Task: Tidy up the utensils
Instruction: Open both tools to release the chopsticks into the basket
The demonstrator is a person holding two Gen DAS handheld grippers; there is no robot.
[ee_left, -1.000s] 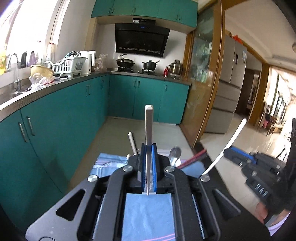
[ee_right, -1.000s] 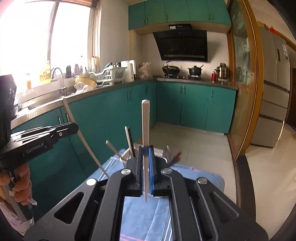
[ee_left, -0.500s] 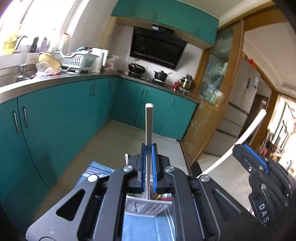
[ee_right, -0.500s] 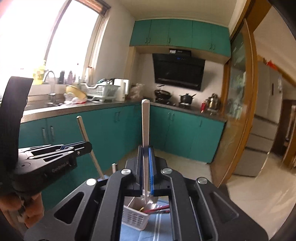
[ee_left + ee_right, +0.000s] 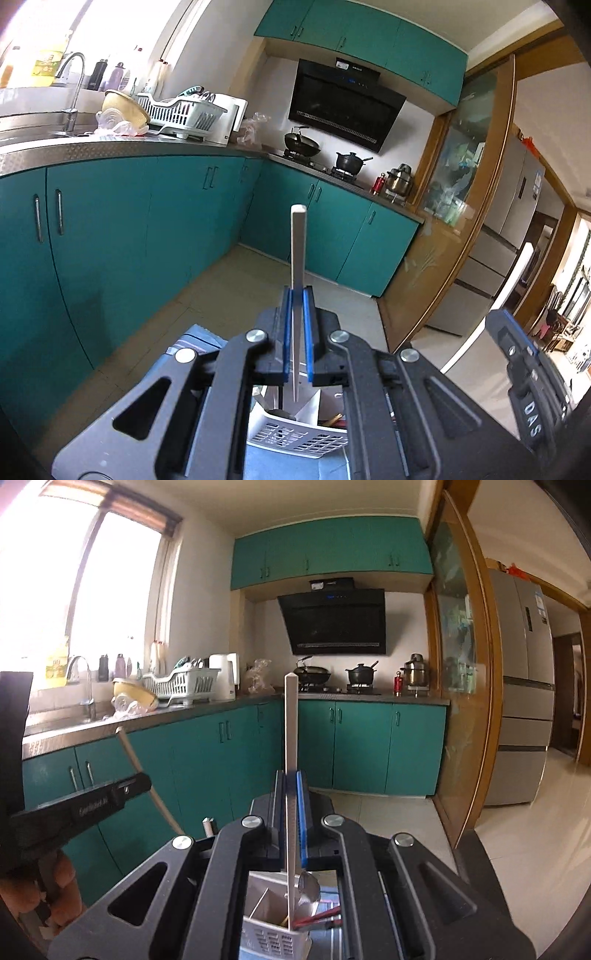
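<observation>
Both views have tipped up since a second ago, so the blue cloth that filled the bottom of each picture has mostly slid under the rigs and a white slotted caddy (image 5: 273, 939) now shows at 6 o'clock. Largest in sight are the teal kitchen cabinets (image 5: 110, 236), from 9 to 3 o'clock. The left gripper (image 5: 296, 332) is clamped on a pale chopstick (image 5: 297, 251) standing toward 12 o'clock; the right gripper (image 5: 291, 812) is likewise closed on its own pale chopstick (image 5: 290, 738). In the right view the caddy already holds a metal spoon (image 5: 308, 888), red chopsticks (image 5: 317, 917) and a thin wooden stick. By my reading, sorting is partly done: both held chopsticks hang above the caddy, not yet dropped in.
</observation>
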